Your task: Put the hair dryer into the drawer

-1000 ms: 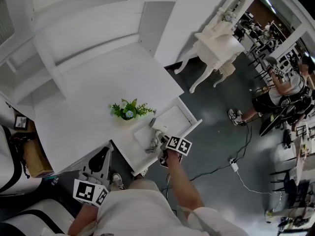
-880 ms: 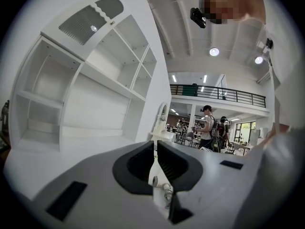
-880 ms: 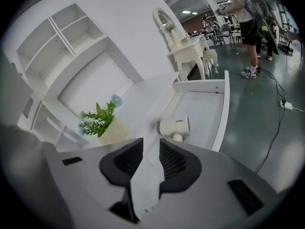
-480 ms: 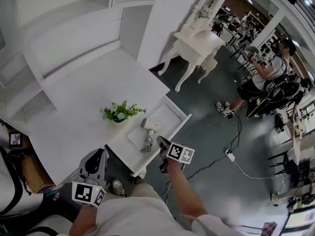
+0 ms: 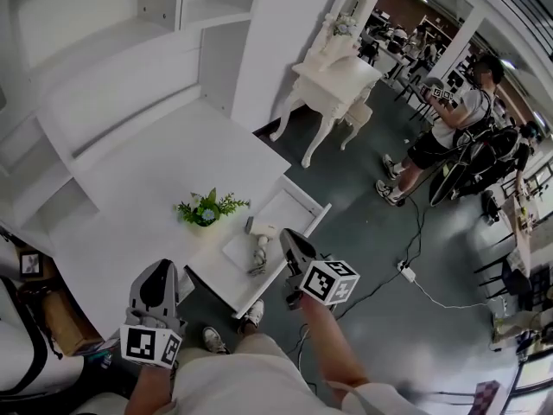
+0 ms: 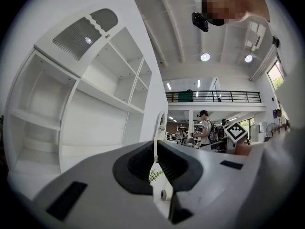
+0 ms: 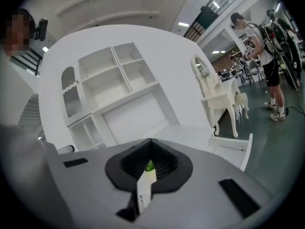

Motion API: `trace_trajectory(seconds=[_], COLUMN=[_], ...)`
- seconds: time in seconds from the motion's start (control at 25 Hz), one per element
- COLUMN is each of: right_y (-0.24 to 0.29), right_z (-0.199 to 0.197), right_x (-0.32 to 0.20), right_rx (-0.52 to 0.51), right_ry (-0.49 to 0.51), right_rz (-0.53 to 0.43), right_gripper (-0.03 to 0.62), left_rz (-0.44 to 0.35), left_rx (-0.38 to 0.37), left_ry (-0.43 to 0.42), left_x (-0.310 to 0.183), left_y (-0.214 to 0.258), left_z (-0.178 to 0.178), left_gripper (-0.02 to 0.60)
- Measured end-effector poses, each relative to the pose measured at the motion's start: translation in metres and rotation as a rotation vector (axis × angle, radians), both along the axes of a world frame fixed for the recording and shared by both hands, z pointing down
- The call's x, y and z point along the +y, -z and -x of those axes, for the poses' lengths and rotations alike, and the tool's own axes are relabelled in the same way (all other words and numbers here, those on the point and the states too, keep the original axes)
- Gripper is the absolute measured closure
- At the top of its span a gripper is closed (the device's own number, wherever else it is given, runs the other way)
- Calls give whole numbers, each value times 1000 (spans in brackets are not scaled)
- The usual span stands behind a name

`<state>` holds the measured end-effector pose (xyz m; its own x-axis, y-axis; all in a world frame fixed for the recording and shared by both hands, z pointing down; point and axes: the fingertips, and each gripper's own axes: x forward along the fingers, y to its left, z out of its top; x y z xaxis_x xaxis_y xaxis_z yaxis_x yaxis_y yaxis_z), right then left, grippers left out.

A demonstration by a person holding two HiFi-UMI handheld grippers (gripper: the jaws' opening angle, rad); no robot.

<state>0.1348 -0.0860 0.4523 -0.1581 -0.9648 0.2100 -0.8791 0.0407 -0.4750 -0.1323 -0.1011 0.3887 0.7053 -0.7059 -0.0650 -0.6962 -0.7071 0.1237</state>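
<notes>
**Dryer's in the drawer, both claws clenched on nothing**

The hair dryer (image 5: 263,230) lies inside the open drawer (image 5: 285,207), centre of the head view, tucked toward the drawer's lower-left end with what looks like its cord bunched just below it. The right gripper (image 5: 288,237) hangs just to the right of it, apart from it, jaws pressed together and empty. The left gripper (image 5: 159,271) sits lower left, well away from the action, jaws likewise closed on nothing.

So the drop looks done, with the drawer standing wide open. The danger now is that cord. If any of it lies over the rim, a push on the drawer could pinch it or jam it. A careless shove could also slide the dryer against the wall. The little plant (image 5: 206,208) stands near on the desk top, easy to clip.

Only the head view shows the dryer at all. The right gripper's view (image 7: 148,168) confirms the shut jaws and catches the drawer's side (image 7: 238,149) at lower right, but not what is in it. The left gripper's view (image 6: 155,166) offers closed jaws and white shelves (image 6: 90,104) at left.
</notes>
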Motion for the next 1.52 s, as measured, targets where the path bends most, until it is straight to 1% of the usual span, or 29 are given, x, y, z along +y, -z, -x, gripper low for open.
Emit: trace_trajectory(seconds=[0.2, 0.32, 0.44, 0.64, 0.84, 0.96, 1.24, 1.36, 1.52], right_y=[62, 96, 122, 148, 156, 158, 165, 168, 170], right_z=[9, 12, 12, 5, -3, -6, -6, -5, -2], right_x=[12, 23, 36, 58, 80, 91, 109, 114, 119], right_rx=[90, 169, 227, 285, 363, 397, 406, 425, 452], right_ry=[20, 19, 7, -28, -74, -86, -116, -123, -125], right_rz=[-143, -219, -275, -341, -358, -354, -354, -359, -357], right_gripper=[585, 585, 585, 585, 585, 585, 585, 585, 585], left_rz=[-51, -69, -85, -103, -107, -114, -136, -149, -145], left_rx=[16, 29, 37, 38, 23, 27, 25, 16, 7], left_ry=[18, 42, 63, 86, 106, 116, 107, 106, 119], left_x=[-2, -4, -5, -6, -4, -2, 3, 8, 12], left_y=[23, 33, 43, 54, 58, 60, 71, 70, 67], left_z=[7, 15, 24, 34, 45, 50, 53, 55, 60], left_gripper=[548, 548, 548, 548, 548, 548, 548, 548, 548])
